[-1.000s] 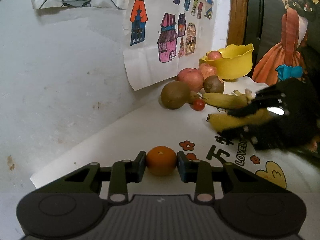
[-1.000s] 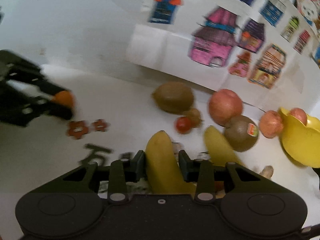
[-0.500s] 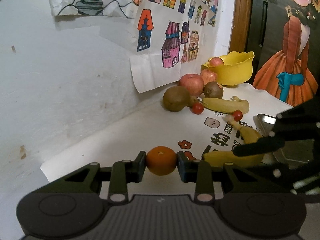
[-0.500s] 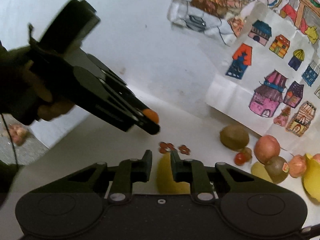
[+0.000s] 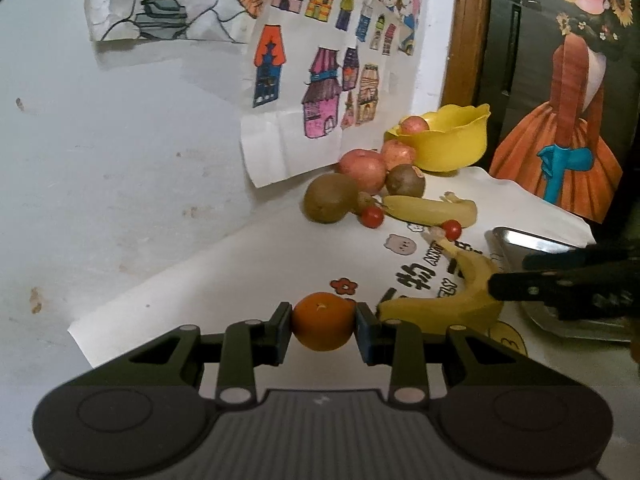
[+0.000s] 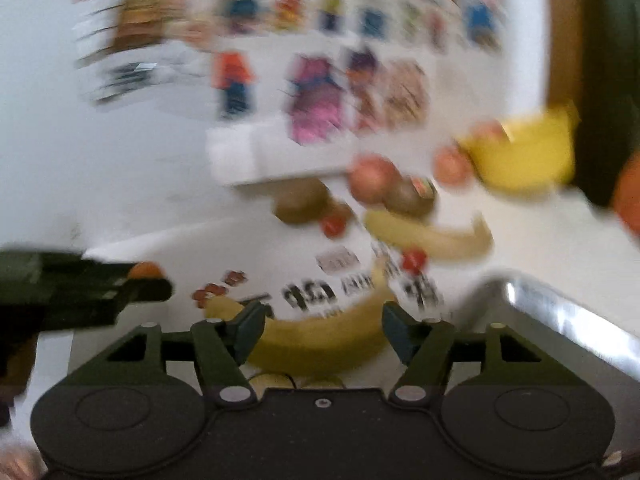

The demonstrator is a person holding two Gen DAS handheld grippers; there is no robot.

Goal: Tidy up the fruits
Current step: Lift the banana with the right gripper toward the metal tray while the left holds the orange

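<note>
**Orange held, banana on the desk**

The orange (image 5: 323, 321) sits between the left fingers (image 5: 280, 332), which squeeze it from both sides. It hangs over the near end of the desk (image 5: 224, 264).

Just to its right lies a curved banana (image 5: 452, 304), flat on the desk. The right gripper (image 6: 320, 330) is around it with its fingers (image 6: 248, 330) spread wide, one on each side of the banana and not pressing it. The right wrist view is very blurry.

Farther back there is a small heap of fruit near the wall: a brown kiwi (image 5: 330, 198), a second kiwi (image 5: 405, 180) with a sticker, a red apple (image 5: 362, 170), another apple (image 5: 397, 153) behind it, a second banana (image 5: 432, 210) and two little red tomatoes (image 5: 372, 216) (image 5: 452, 229). Behind them stands a yellow bowl (image 5: 452, 148) with one apple (image 5: 414, 125) inside.

A shiny metal tray (image 5: 532, 242) lies on the right side of the desk.

The desk has a white cover with black letters, small red flowers (image 5: 343, 286) and a tiny bear face (image 5: 400, 243) printed on it.

The wall (image 5: 100, 140) is pale and a bit stained. Paper drawings (image 5: 316, 80) of bright houses hang on it. To the right is a brown wood frame (image 5: 466, 32), then a dark door with a picture of a figure in an orange dress (image 5: 560, 120).
</note>
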